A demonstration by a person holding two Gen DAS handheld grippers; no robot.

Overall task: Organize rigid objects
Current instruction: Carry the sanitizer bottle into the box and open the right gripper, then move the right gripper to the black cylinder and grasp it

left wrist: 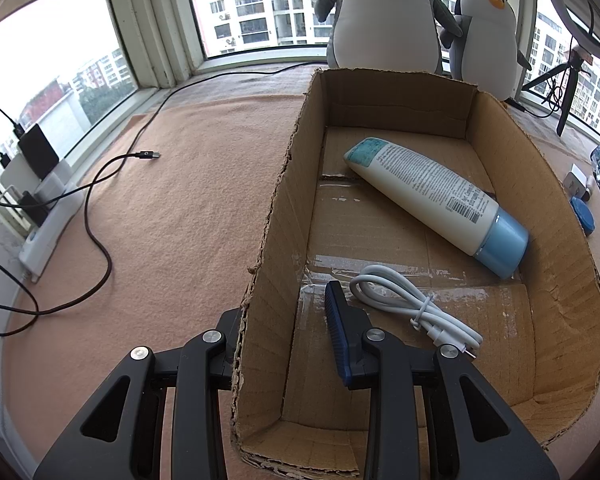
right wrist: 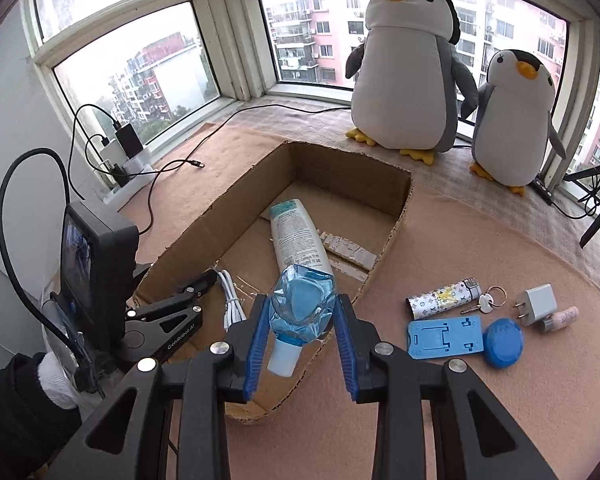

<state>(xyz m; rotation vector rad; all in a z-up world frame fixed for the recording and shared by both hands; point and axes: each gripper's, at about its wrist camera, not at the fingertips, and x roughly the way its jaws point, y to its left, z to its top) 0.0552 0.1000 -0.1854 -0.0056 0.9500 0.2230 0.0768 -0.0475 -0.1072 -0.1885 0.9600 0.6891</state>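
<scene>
Over the cardboard box [right wrist: 396, 216], right tongs [right wrist: 300, 344] clamped on a blue bottle [right wrist: 302, 308]; left tongs [left wrist: 284, 328] clamped on its wall.

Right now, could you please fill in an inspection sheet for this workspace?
Surface: peach felt mat, over a window ledge.
Job's things: open cardboard box holds a cream tube with a blue cap and a coiled white cable; clear blue bottle held above its near edge.
Clutter: patterned lighter, keys, white charger plug, blue phone stand, blue round lid on the mat.
Grippers: left gripper clamps the box wall; right gripper grips the bottle.
Cables: black cable across the mat.
Surroundings: two plush penguins, windows.
</scene>
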